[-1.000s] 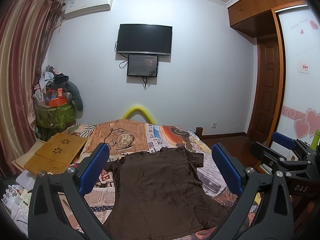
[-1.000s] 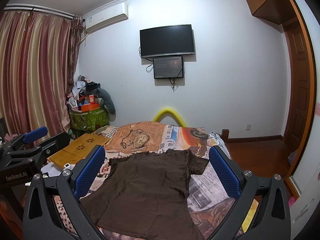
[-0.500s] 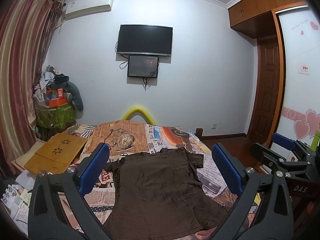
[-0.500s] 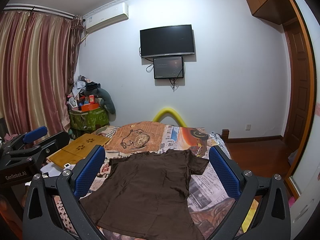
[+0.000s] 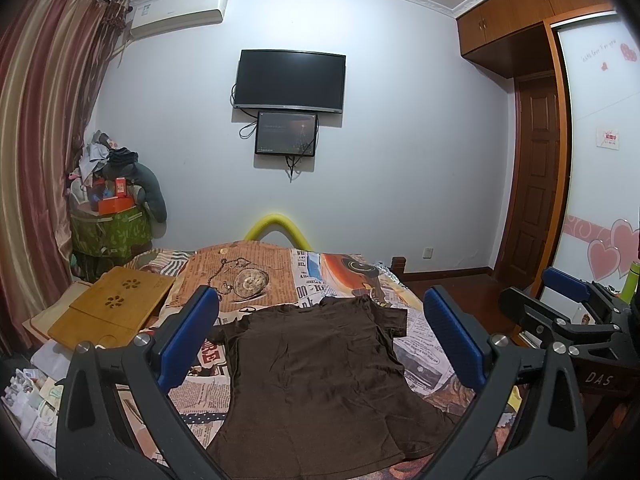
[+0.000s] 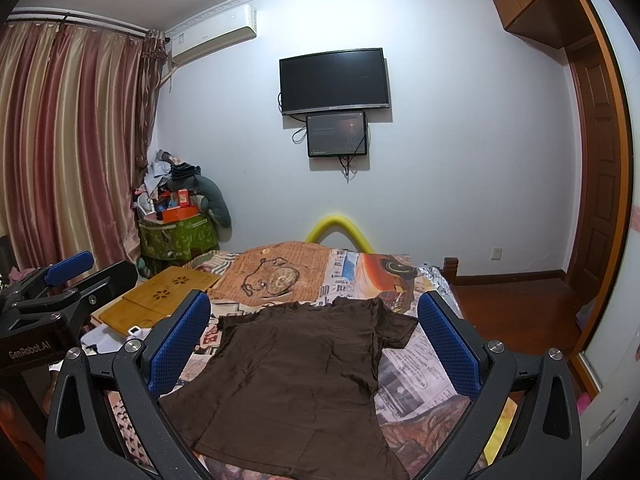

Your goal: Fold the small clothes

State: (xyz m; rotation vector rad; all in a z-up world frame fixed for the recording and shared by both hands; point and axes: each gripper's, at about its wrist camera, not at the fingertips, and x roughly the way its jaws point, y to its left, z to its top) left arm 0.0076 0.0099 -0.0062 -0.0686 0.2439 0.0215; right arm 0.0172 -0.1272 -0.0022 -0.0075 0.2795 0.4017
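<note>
A brown shirt (image 5: 320, 376) is lying spread flat on the bed (image 5: 420, 364), collar toward the far wall and hem nearest the cameras, with both short sleeves out to the sides. The left gripper (image 5: 320, 336) and the right gripper (image 6: 316, 336) are hovering above the near end of the bed, each with its jaws standing wide apart and gripping nothing; the shirt is showing through the gap between the blue pads (image 5: 188, 336) in both wrist views. No crease has been made, so the folding appears to be at its very start, with the approach to the cloth not yet begun. The next move is likely calling for each gripper to drop to an edge of the shirt, probably a sleeve or a hem corner, and pinch only the top layer clear of the printed bedcover.
</note>
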